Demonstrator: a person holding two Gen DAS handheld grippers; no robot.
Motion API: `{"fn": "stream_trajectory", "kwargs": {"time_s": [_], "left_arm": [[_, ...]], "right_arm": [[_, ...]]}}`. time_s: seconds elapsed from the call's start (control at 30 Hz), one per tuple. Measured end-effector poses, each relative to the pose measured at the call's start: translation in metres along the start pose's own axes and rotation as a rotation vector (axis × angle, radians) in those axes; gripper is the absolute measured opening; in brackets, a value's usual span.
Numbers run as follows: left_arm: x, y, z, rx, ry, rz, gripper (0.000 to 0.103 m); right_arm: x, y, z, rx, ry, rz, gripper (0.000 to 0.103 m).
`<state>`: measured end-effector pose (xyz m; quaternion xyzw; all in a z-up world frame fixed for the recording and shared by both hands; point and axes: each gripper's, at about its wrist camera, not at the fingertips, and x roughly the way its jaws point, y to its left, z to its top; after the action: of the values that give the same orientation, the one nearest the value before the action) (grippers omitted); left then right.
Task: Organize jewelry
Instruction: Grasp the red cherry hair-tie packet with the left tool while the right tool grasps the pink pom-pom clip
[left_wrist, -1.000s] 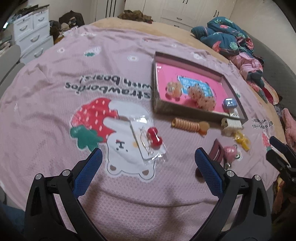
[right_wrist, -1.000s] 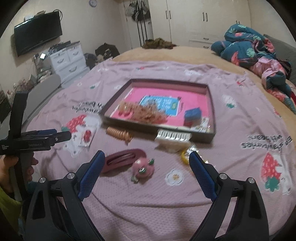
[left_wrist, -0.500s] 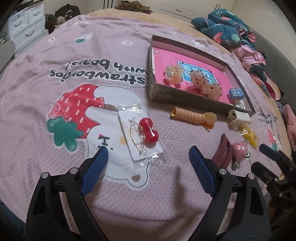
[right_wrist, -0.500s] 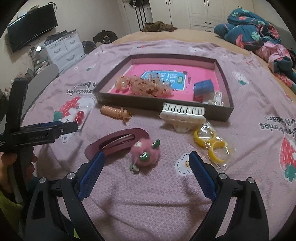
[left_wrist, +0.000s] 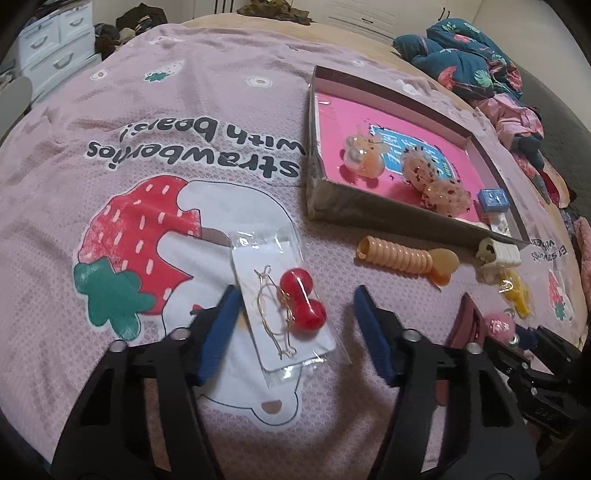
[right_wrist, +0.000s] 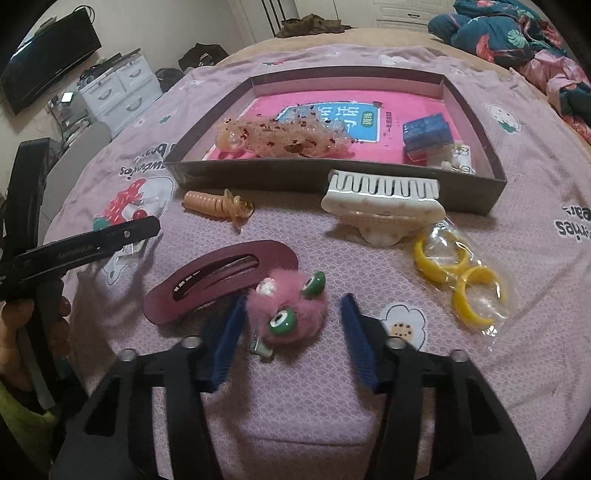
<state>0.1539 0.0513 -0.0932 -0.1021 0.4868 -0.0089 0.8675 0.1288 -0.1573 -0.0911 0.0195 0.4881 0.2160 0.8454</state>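
My left gripper (left_wrist: 295, 314) is open with its blue pads on either side of a clear packet of red cherry earrings (left_wrist: 291, 302) lying on the pink bedspread. My right gripper (right_wrist: 291, 328) is open around a fluffy pink hair clip with green eyes (right_wrist: 288, 306), beside a maroon oval barrette (right_wrist: 218, 280). The brown tray with a pink floor (left_wrist: 384, 210) holds peach scrunchies (left_wrist: 443, 192) and a blue box (right_wrist: 426, 133). In front of it lie an orange spiral hair tie (left_wrist: 402, 254), a white claw clip (right_wrist: 380, 199) and bagged yellow hoops (right_wrist: 458, 273).
The bedspread (left_wrist: 166, 110) covers a bed. Rumpled clothes (left_wrist: 480, 51) lie at the far right. White drawers (left_wrist: 51, 48) stand off the left side, a TV (right_wrist: 48, 59) hangs on the wall. The left gripper's handle (right_wrist: 81, 247) shows in the right wrist view.
Both grippers have moved forward and down to the bedspread. The left now straddles the earring packet, the right straddles the fluffy pink clip. Both jaws have narrowed.
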Motion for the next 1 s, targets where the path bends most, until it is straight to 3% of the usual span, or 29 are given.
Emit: {"fn": "stream_trajectory", "kwargs": {"time_s": [0.1,0.5,1.0], "left_arm": [[0.002,0.002,0.001,0.002,0.001,0.012,0.038],[-0.012,-0.001,-0.009,0.033,-0.004,-0.025,0.036],[-0.058,-0.019,-0.021,0.07,-0.06,-0.078,0.035]], "right_arm": [[-0.001,0.002,0.001,-0.02,-0.001,0.013,0.028],[-0.023,0.015,-0.005,-0.073,-0.023,0.049,0.027],[-0.058,0.042,-0.005,-0.157,-0.072,0.095,0.027]]}}
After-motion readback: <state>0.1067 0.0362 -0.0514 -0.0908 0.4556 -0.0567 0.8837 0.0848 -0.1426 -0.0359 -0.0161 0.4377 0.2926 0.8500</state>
